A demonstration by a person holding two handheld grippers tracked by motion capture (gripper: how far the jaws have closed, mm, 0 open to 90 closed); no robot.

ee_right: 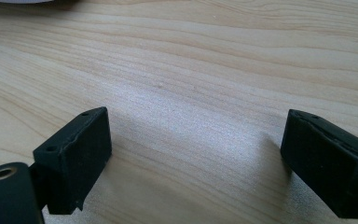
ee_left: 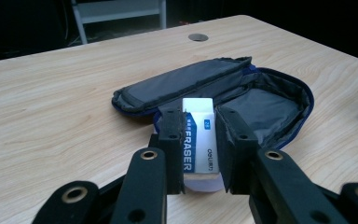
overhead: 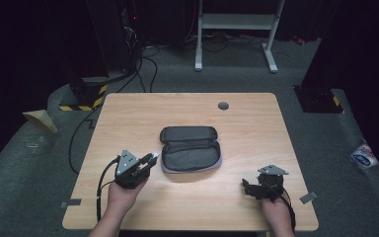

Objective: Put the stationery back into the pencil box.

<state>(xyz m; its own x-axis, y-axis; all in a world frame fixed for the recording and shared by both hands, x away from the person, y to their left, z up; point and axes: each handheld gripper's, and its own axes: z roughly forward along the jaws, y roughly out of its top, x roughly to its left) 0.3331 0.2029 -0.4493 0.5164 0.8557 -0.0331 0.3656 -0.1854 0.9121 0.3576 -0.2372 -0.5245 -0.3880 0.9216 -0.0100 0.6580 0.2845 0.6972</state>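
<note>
Two grippers work over the bench [overhead: 128, 207]: the left gripper [ee_left: 200, 140], at about eight o'clock, has its fingers [ee_left: 171, 140] clenched on a white eraser [ee_left: 198, 135], held just beside the left rim of the open pencil case [overhead: 190, 148] at the centre. The right gripper [ee_right: 196, 158], at five o'clock, rests released over bare wood. Judging by this, the eraser is being carried in; next it needs easing over the rim into the open lower half and letting go

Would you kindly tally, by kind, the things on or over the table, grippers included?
Grippers: 2, left gripper and right gripper
Pencil cases: 1, open pencil case
Erasers: 1, white eraser clamped in the left gripper
Total: 4
</note>
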